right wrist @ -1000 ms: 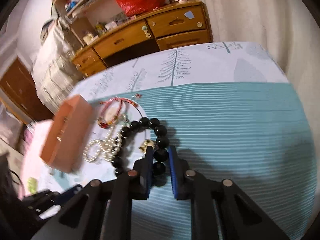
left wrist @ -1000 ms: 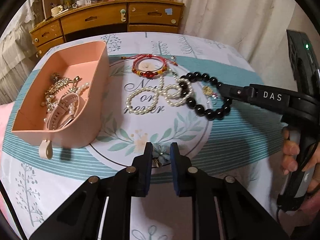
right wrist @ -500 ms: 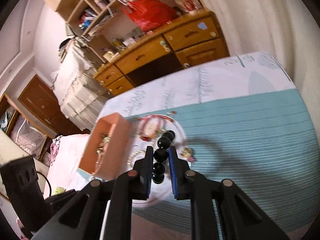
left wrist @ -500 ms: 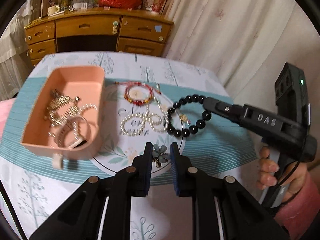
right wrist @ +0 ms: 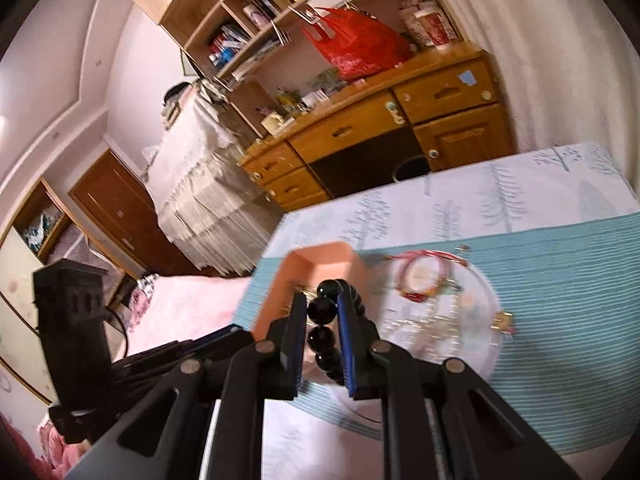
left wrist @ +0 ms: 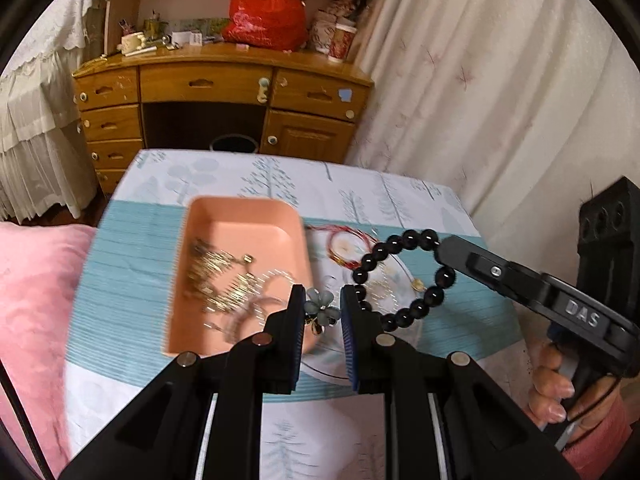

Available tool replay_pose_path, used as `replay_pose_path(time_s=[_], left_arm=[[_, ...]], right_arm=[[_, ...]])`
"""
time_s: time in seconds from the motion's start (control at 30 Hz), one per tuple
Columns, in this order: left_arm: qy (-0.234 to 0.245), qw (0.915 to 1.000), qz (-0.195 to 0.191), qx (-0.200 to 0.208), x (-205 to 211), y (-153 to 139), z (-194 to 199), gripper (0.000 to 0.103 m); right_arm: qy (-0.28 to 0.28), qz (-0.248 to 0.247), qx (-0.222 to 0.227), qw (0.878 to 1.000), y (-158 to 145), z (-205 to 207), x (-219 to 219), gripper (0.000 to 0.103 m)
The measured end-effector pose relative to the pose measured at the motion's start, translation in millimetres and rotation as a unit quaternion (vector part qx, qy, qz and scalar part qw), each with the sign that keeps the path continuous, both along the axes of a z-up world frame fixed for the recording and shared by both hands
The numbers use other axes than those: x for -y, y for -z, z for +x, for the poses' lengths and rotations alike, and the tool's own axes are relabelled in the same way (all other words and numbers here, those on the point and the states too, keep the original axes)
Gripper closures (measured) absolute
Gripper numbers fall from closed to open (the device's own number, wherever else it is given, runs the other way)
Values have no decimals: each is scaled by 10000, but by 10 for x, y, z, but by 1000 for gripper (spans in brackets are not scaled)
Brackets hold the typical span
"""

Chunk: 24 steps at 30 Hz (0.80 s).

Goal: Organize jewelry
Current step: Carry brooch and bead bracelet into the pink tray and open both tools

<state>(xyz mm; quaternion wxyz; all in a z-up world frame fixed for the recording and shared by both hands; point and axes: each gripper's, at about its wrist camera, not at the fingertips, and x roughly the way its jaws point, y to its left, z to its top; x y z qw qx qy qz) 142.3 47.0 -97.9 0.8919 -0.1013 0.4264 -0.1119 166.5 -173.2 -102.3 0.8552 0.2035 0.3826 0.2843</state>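
Note:
My left gripper is shut on a grey-blue flower clip, held in the air over the near right corner of the pink tray. Gold and pearl pieces lie blurred inside the tray. My right gripper is shut on a black bead bracelet. In the left wrist view that bracelet hangs as a loop from the right gripper, above the table and right of the tray. A red string bracelet and a pearl necklace lie on the round mat.
The table wears a teal-striped cloth with tree prints. A small gold charm lies right of the pearls. Pink bedding is at the left, a wooden desk behind, a curtain at the right. A hand grips the right handle.
Both grippers have risen and pulled back from the table. The flower clip and the black bracelet have come up off the cloth with them. The bracelet now hangs free.

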Motion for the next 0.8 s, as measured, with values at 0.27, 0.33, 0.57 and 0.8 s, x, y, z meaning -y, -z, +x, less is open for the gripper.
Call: replay_pose_path(time_s=[0.27,0.33,0.57,0.8], left_arm=[[346,9989,-297,-90,-540,-104,191,88],[443,9978,-450,-213,-652,-85,261,88],[656,9939,-840,-282,-903,-1,508,88],[770,9922,-927,-318,-851,135,776,88]], right_arm=[[92,245,231,9994,-233,-80,-489,88],[126,283,269,9992,-263,-110,-598,88],[189,313,233,9991,-239,-178,-936,88],[384,171,183,9989,-140,-193,-1071,88]])
